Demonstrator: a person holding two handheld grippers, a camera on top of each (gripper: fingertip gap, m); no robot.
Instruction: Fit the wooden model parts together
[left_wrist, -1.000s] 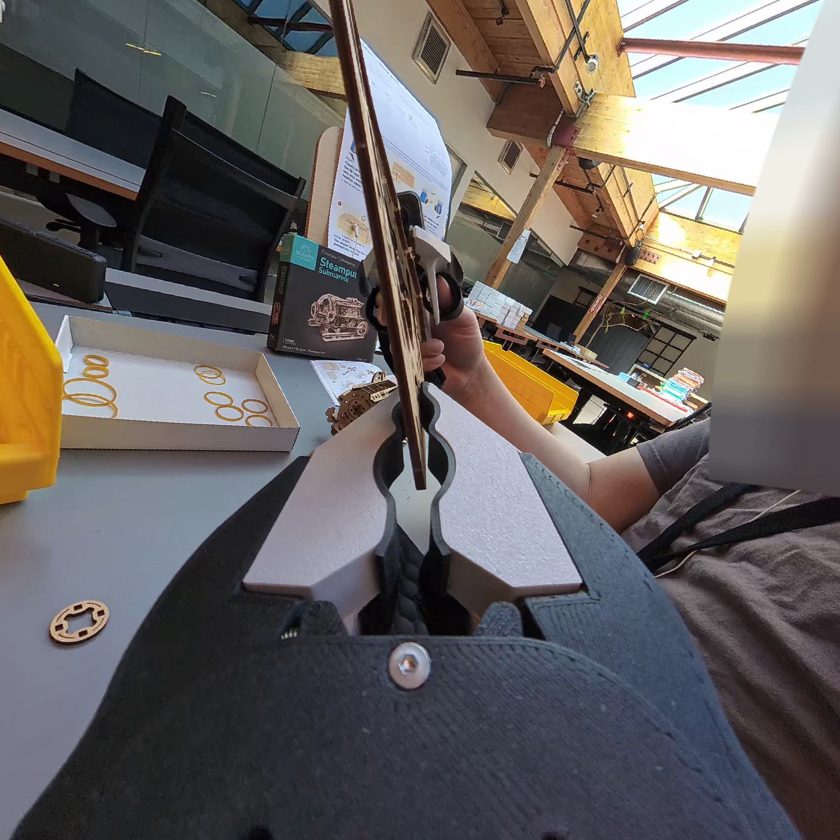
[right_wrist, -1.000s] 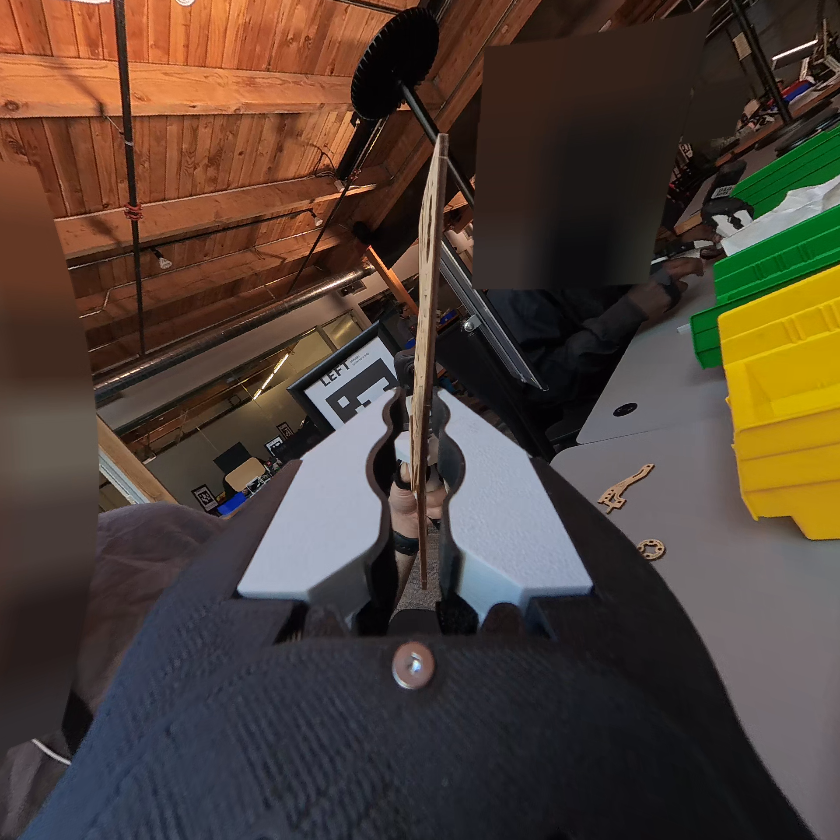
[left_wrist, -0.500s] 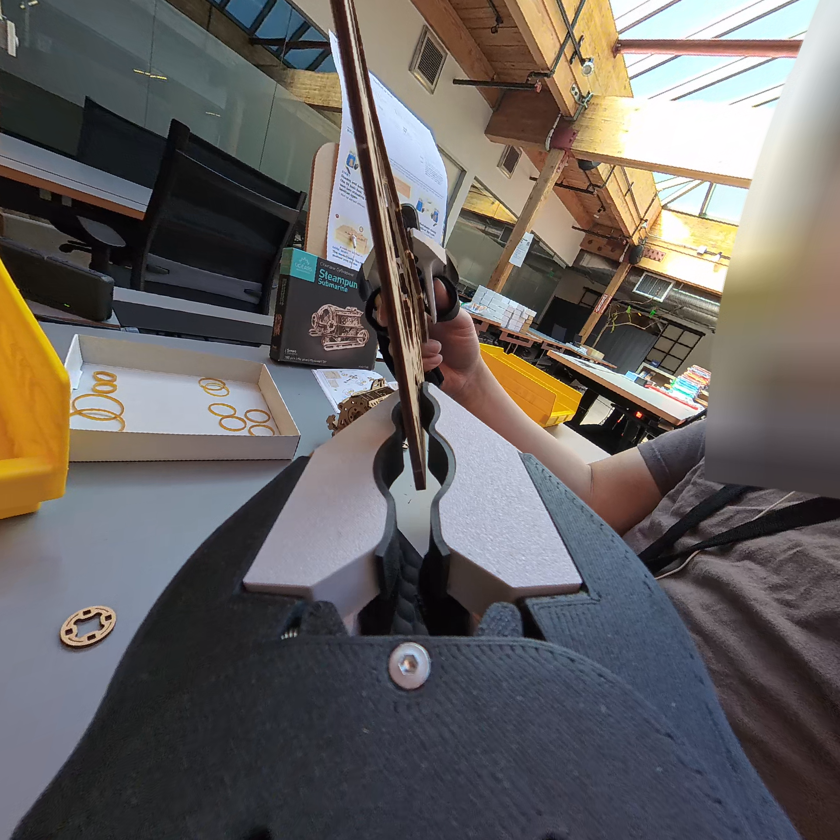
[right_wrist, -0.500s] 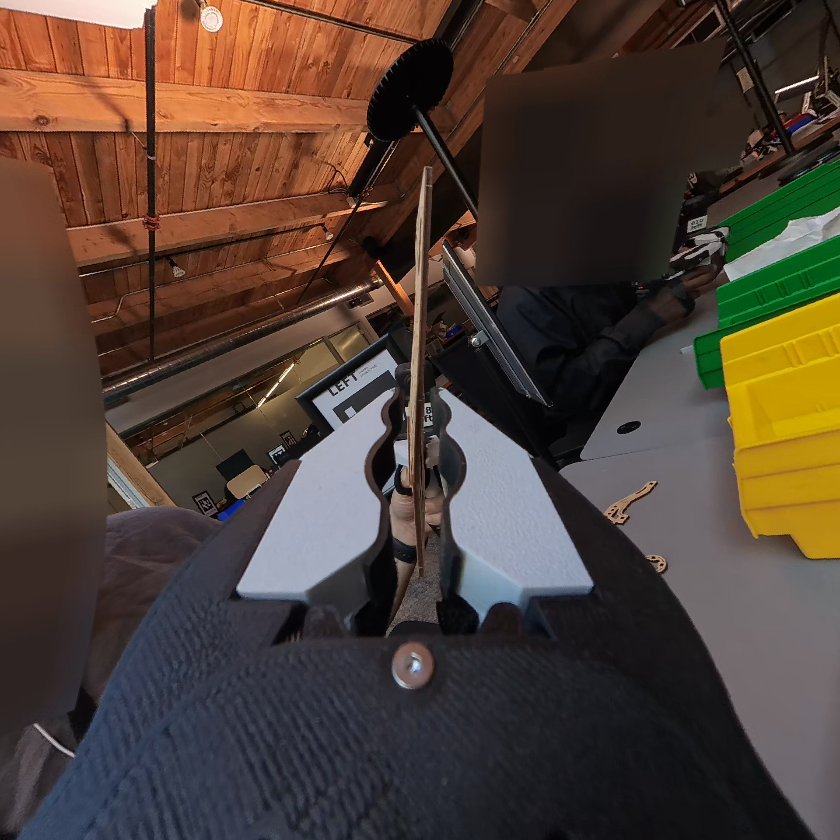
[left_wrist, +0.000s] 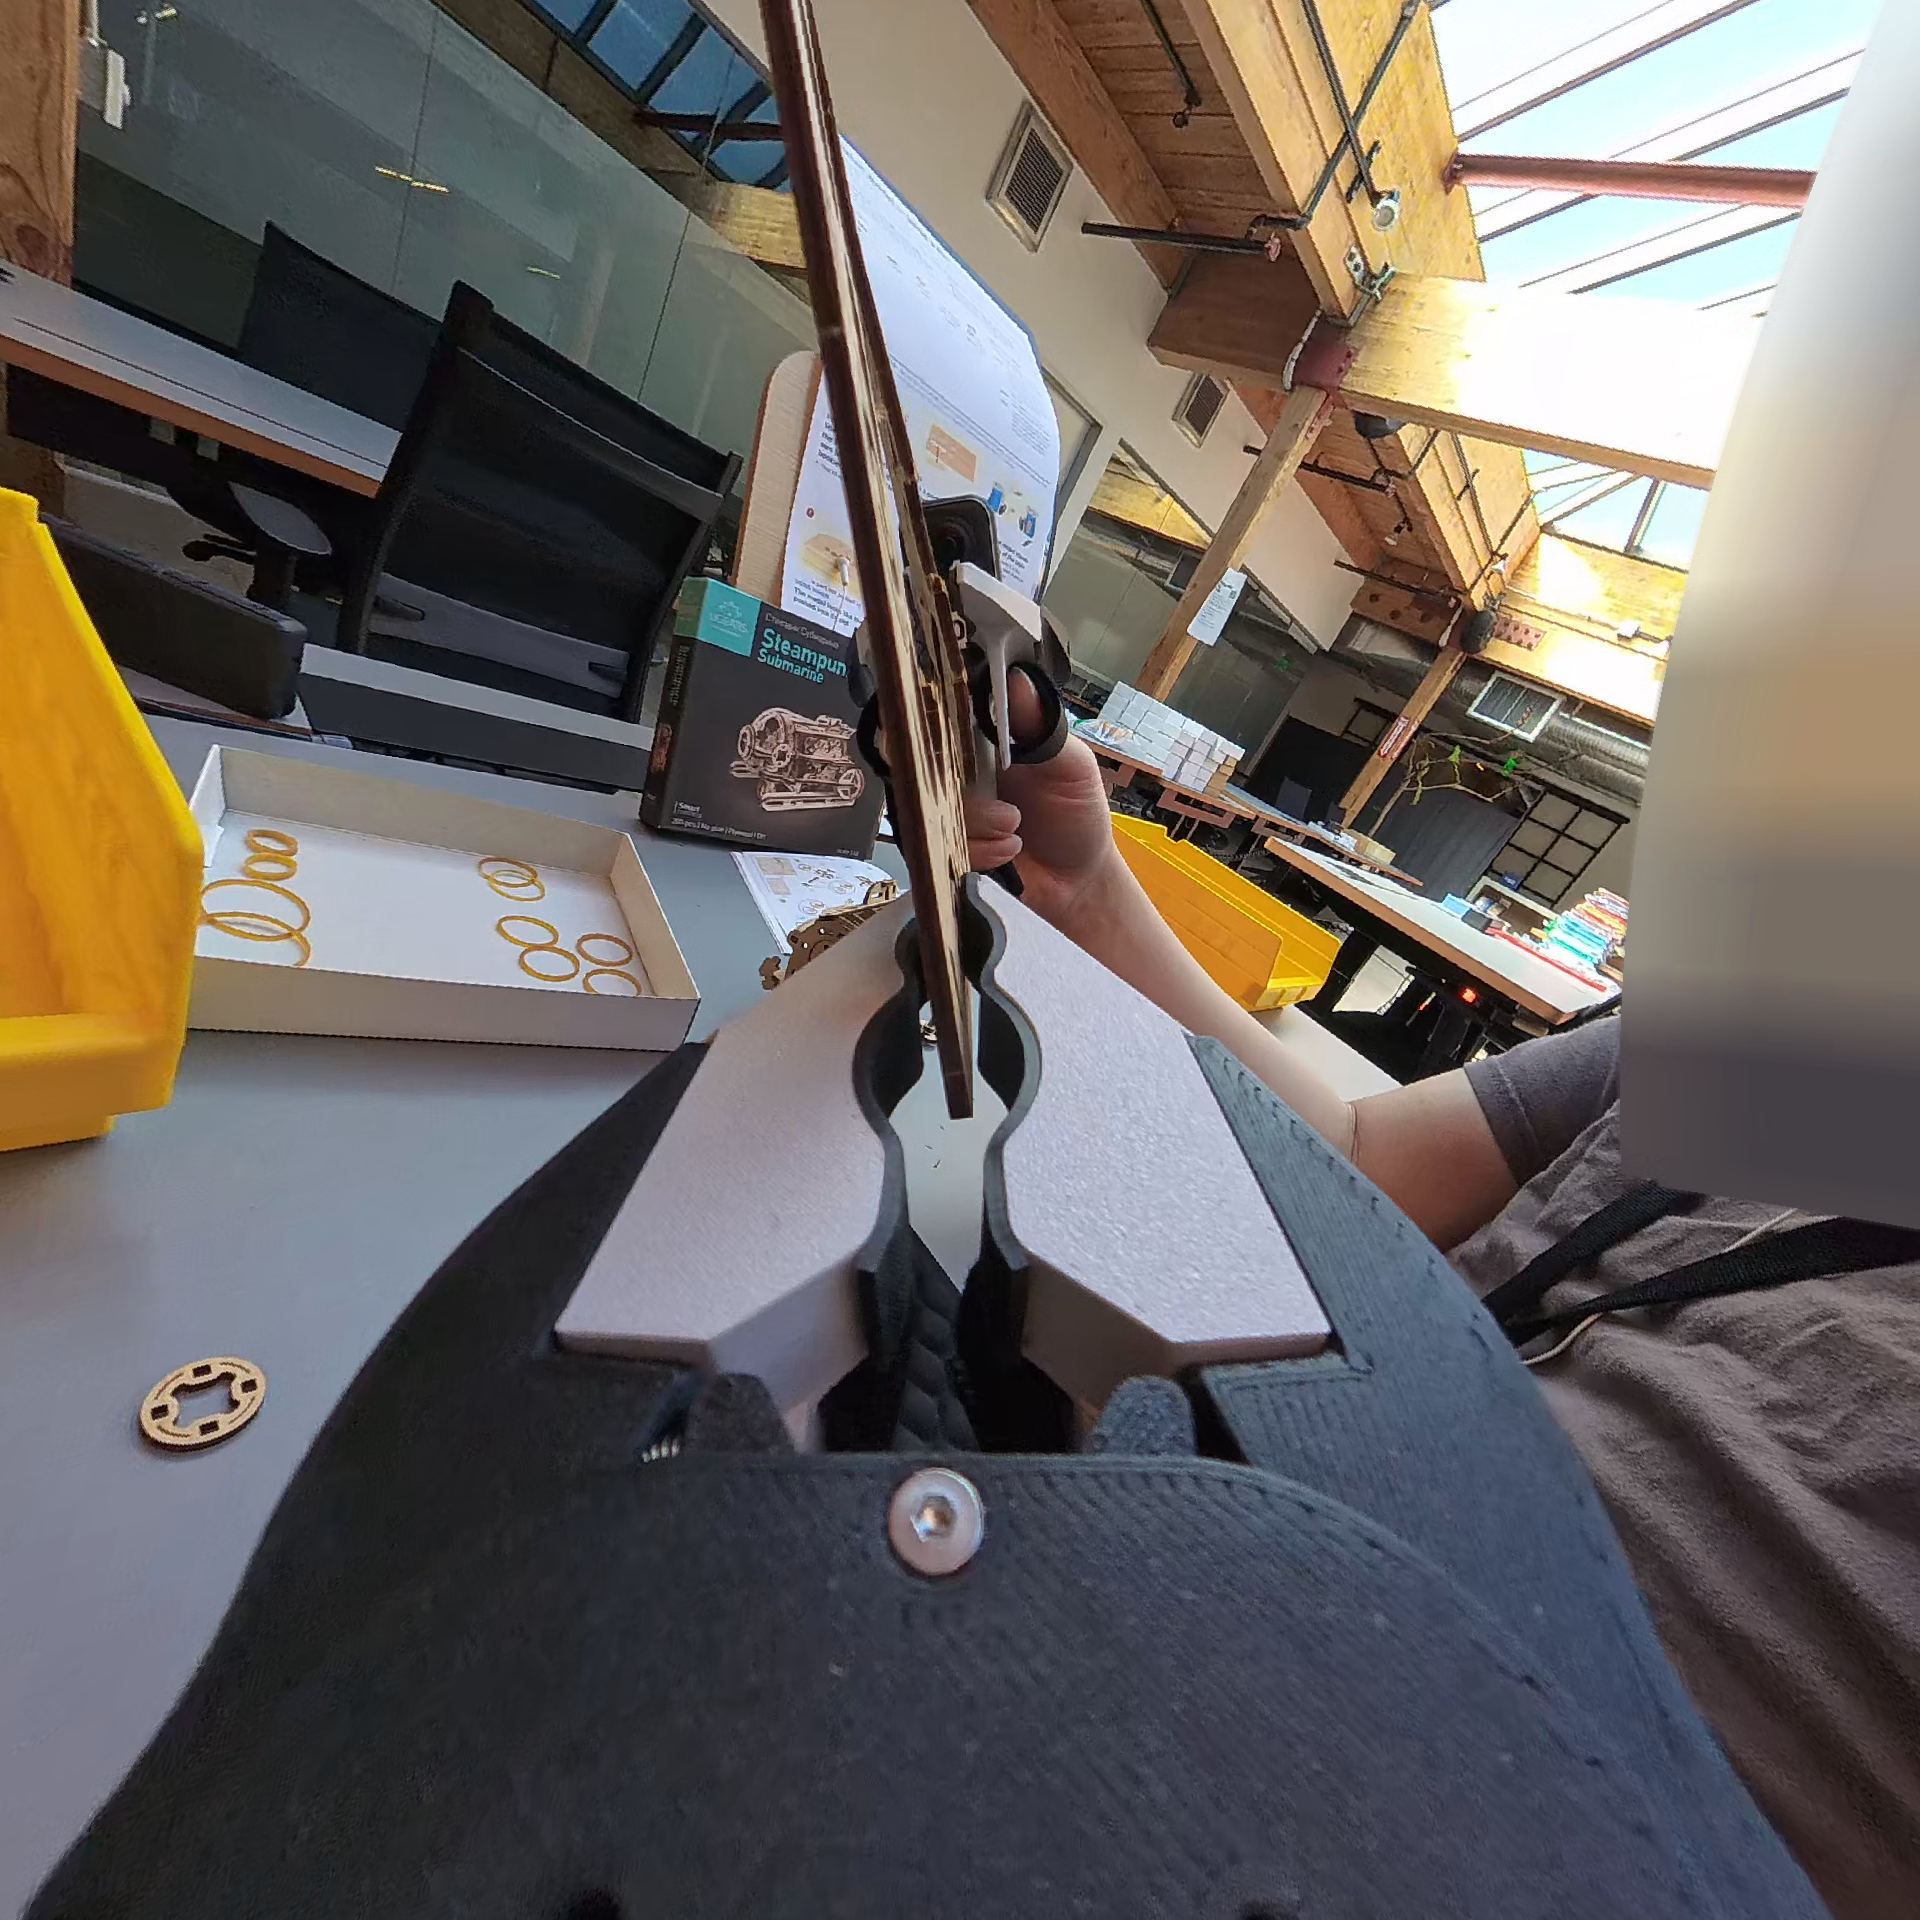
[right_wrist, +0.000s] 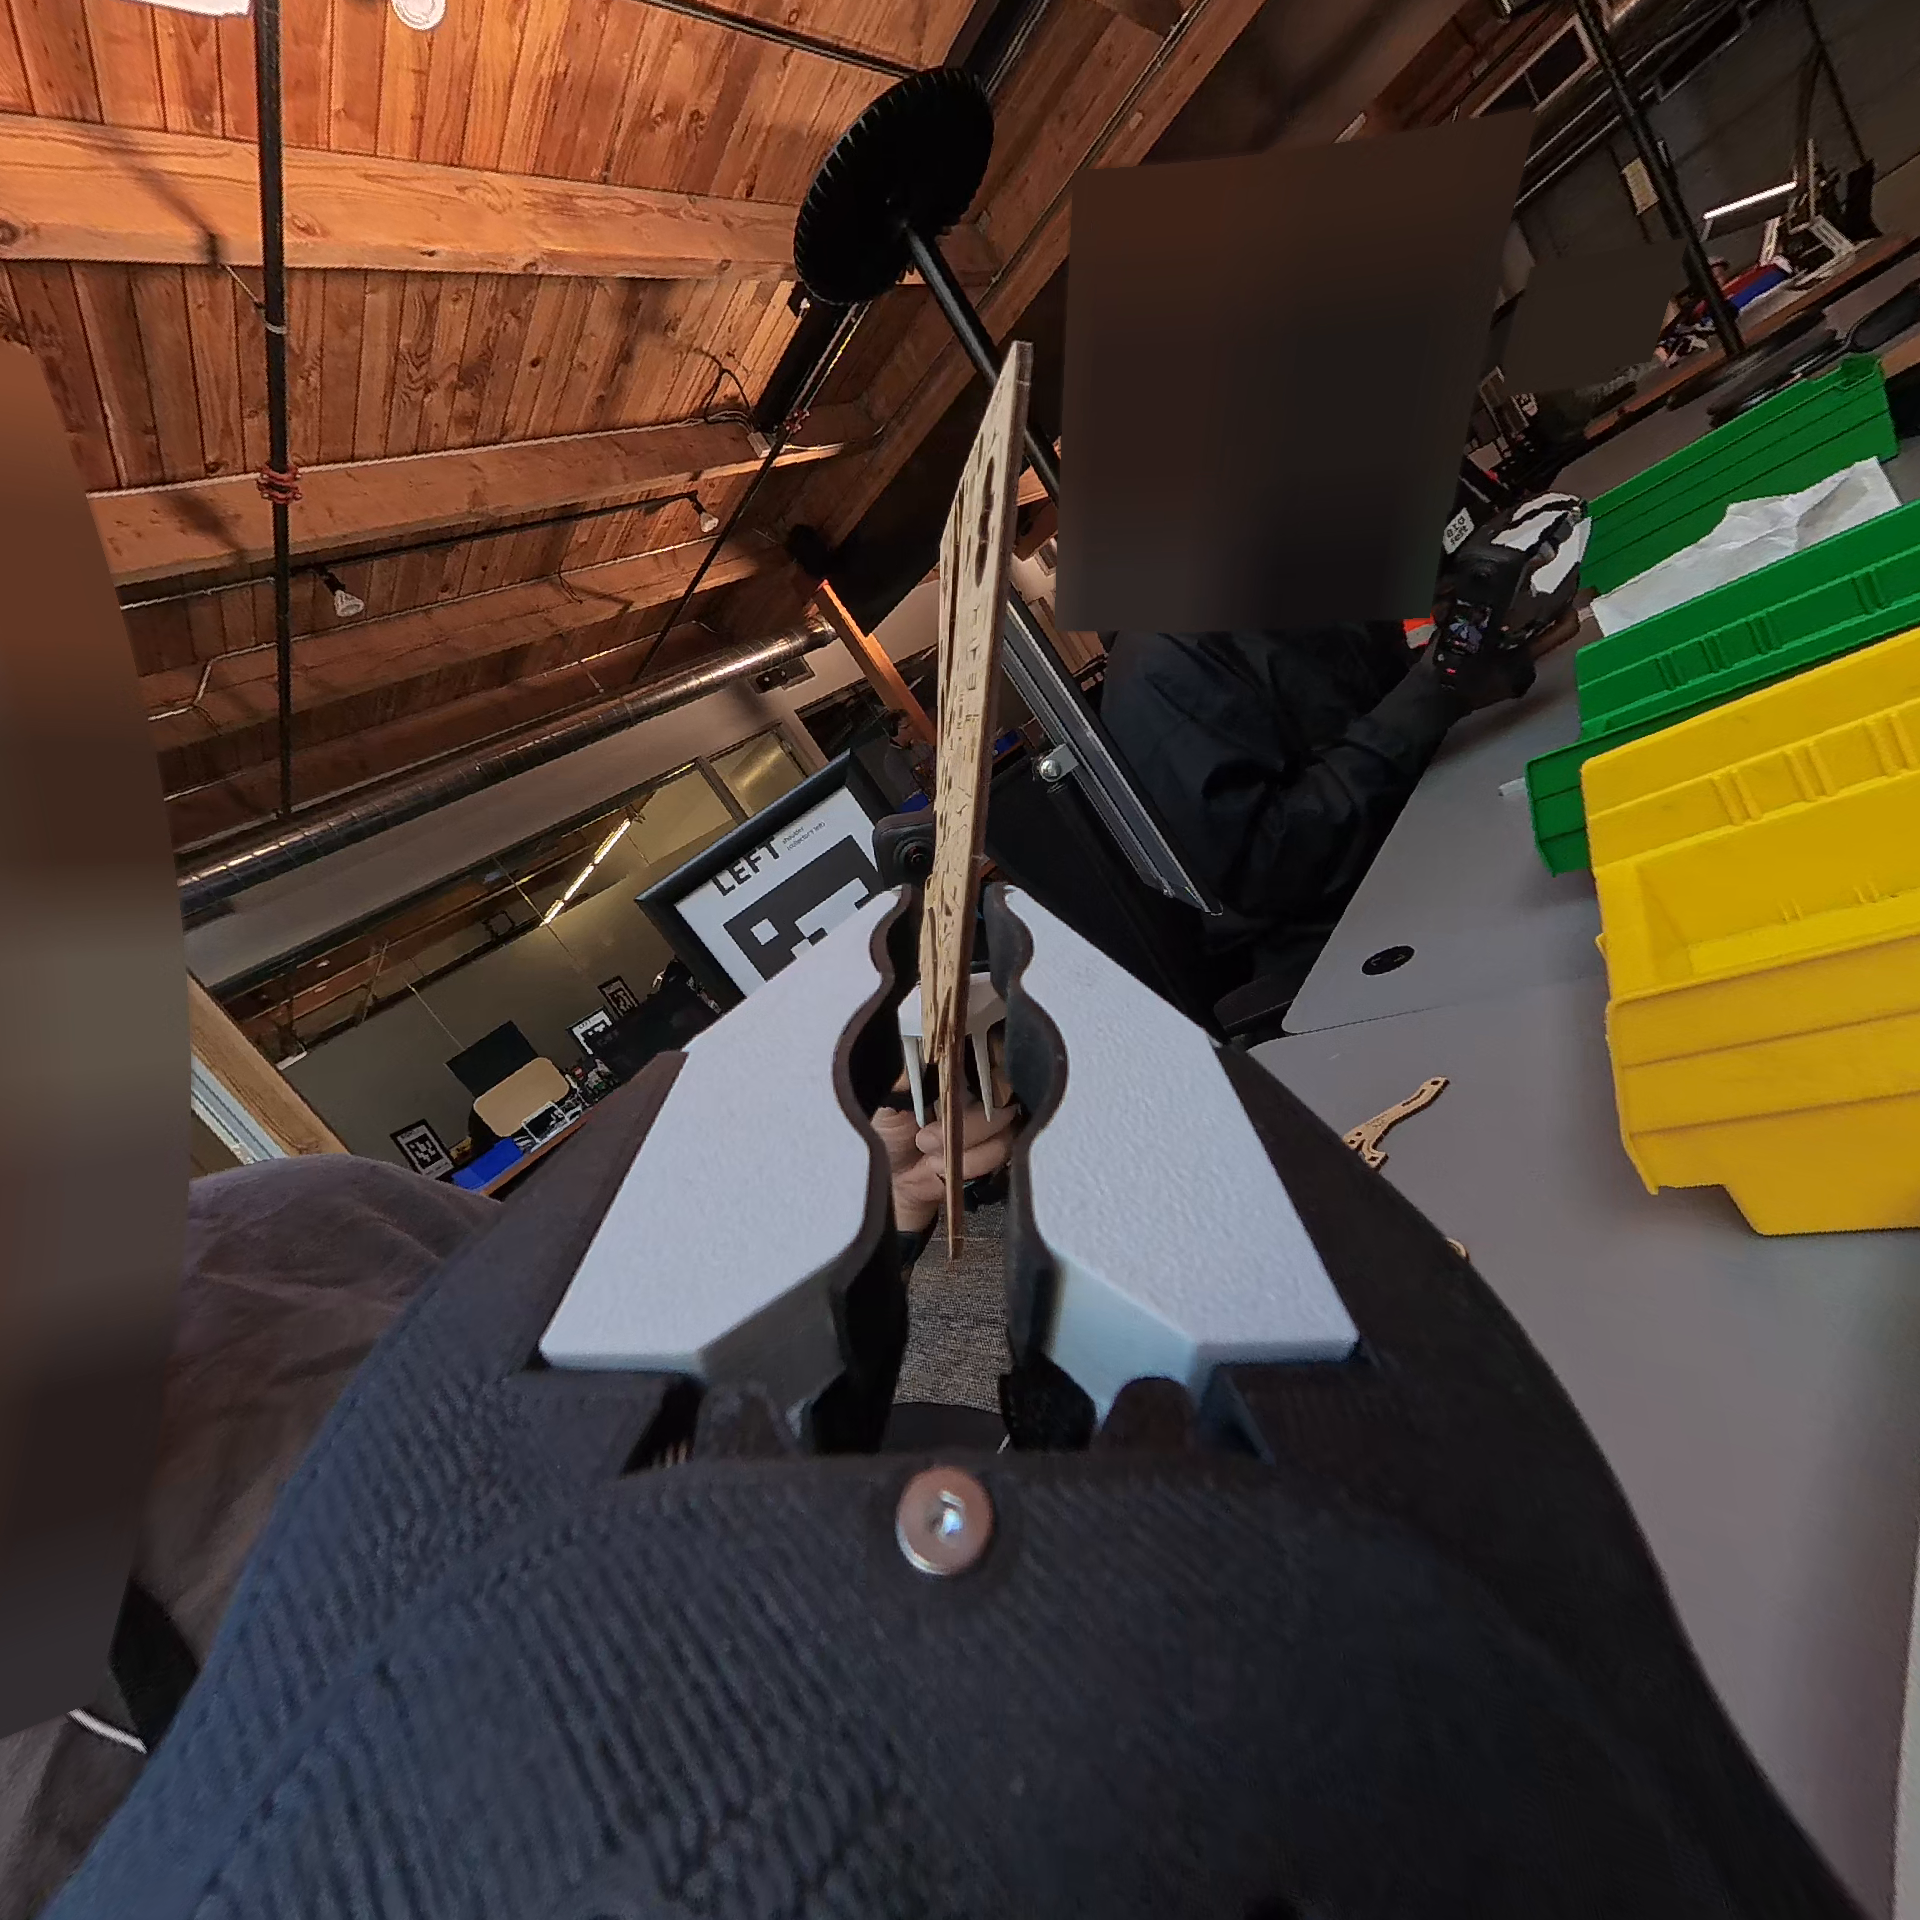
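left hand-held gripper (left_wrist: 948, 971): clamped on the lower edge of the wooden sheet (left_wrist: 883, 582), tips pinching it near the corner.
right hand-held gripper (right_wrist: 954, 956): also clamped on the wooden sheet (right_wrist: 966, 748), from the opposite side; it shows farther off in the left view (left_wrist: 987, 644) w/ a hand (left_wrist: 1049, 821) round it.
sheet pose: held edge-on, near upright, slightly tilted, up in the air above the bench (left_wrist: 312, 1195), touching nothing else.
why held so: we judge two grips on opposite edges keep the thin sheet steady & unbent, prob. so a part can be worked loose or checked.
loose parts: small round wooden disc (left_wrist: 203, 1403) lies flat on the bench to our left; thin curved piece (right_wrist: 1392, 1117) lies near the yellow bin (right_wrist: 1766, 935).
white tray (left_wrist: 665, 1003): holds several thin rings (left_wrist: 255, 920), kept apart from the rest.
partial model (left_wrist: 831, 935): sits just beyond the left gripper's tips, mostly hidden.
kit box (left_wrist: 764, 727): stands upright behind the tray.
progress: early-ish, we think; nothing is being joined yet.
risk: thin ply could snap if we twist the grips against each other.
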